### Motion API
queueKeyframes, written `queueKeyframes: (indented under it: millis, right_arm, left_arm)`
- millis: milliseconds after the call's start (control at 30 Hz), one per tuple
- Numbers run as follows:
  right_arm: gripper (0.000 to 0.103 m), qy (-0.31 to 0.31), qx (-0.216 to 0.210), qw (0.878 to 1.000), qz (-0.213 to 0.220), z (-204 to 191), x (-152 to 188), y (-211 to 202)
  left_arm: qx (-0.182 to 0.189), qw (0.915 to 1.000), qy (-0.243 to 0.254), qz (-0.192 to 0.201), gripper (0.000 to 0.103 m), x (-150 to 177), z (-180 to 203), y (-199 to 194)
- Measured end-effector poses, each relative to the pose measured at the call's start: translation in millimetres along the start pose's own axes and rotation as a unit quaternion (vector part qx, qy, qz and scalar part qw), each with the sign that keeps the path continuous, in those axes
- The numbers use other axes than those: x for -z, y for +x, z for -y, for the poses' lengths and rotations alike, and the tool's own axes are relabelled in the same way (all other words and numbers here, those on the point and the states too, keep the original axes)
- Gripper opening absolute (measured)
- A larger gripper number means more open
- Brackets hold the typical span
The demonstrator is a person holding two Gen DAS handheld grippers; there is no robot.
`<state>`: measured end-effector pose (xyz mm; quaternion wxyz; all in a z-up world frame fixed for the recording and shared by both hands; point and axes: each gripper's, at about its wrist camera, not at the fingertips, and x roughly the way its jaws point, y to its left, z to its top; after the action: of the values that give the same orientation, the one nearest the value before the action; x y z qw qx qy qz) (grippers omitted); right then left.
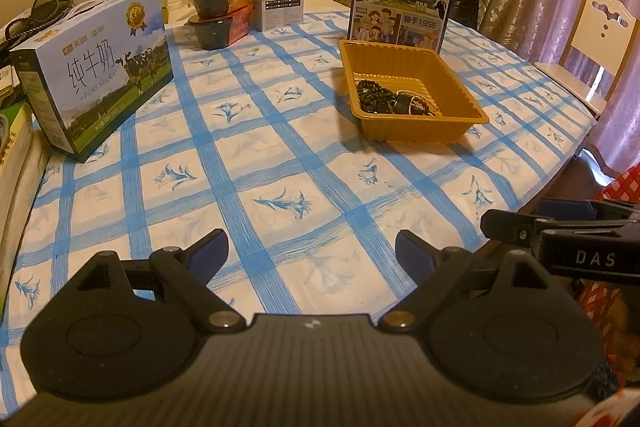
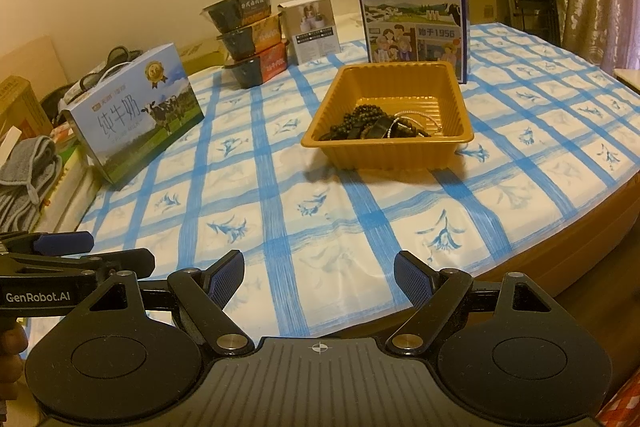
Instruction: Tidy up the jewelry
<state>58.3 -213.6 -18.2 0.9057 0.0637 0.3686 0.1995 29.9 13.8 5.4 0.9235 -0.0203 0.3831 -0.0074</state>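
Hovering over the near edge of the table, the left gripper [image 1: 312, 255] and the right gripper [image 2: 319, 277] both have their jaws spread wide with nothing between the blue pads. Well ahead of them on the blue-checked tablecloth [image 1: 248, 163] sits a golden-brown plastic tray [image 2: 460, 107], and the jewelry [image 2: 374, 125], a tangle of dark bead strands with a thin silvery chain, lies heaped against its near wall. Just behind the tray stands an upright dark-blue milk carton [image 2: 412, 11]. Farther left are a stack of three black instant-food bowls [image 2: 250, 41], a small white box [image 2: 310, 27] beside them, and a light-blue milk gift box [image 2: 136, 111] near the table's left edge.
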Motion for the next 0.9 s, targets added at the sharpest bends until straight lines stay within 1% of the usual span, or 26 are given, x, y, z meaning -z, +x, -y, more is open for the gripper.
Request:
queueKeyframes:
  millis: [900]
  right_arm:
    - [0.082, 0.0, 0.0, 1.0, 0.0, 0.9, -1.6, 0.9]
  left_arm:
    - [-0.001, 1.0, 0.001, 0.001, 0.089, 0.2, 3.9, 0.6]
